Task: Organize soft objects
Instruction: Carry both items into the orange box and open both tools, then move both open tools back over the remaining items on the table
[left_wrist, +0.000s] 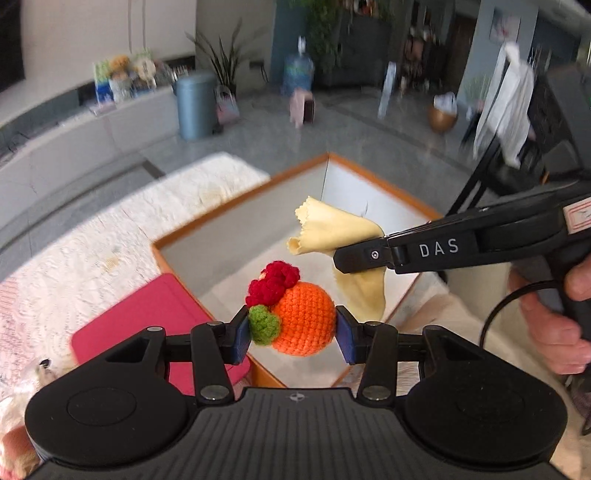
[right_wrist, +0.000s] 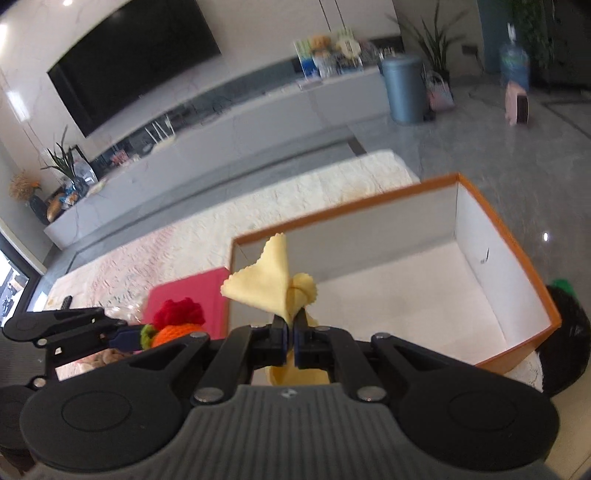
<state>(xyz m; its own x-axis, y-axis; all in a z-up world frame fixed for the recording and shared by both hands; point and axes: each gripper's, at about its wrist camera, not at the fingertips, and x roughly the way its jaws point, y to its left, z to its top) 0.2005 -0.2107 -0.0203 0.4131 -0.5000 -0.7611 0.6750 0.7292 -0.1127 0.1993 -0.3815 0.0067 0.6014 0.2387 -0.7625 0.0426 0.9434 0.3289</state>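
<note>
Hiding cloth (right_wrist: 271, 278) middle: right gripper (right_wrist: 291, 341)

Black TV (right_wrist: 136, 62) on wall; blue-grey bin (right_wrist: 404, 88) on floor.

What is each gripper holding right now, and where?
The left gripper clamps the crocheted orange toy across its sides. The right gripper pinches the yellow cloth at a bunched fold mid-cloth, with cloth hanging below.

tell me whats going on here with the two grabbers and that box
A person holds a gripper in each hand over an open orange box. The left gripper is clamped on a crocheted orange toy; the right gripper pinches a yellow cloth. The box looks empty inside; neither item is in yet.
</note>
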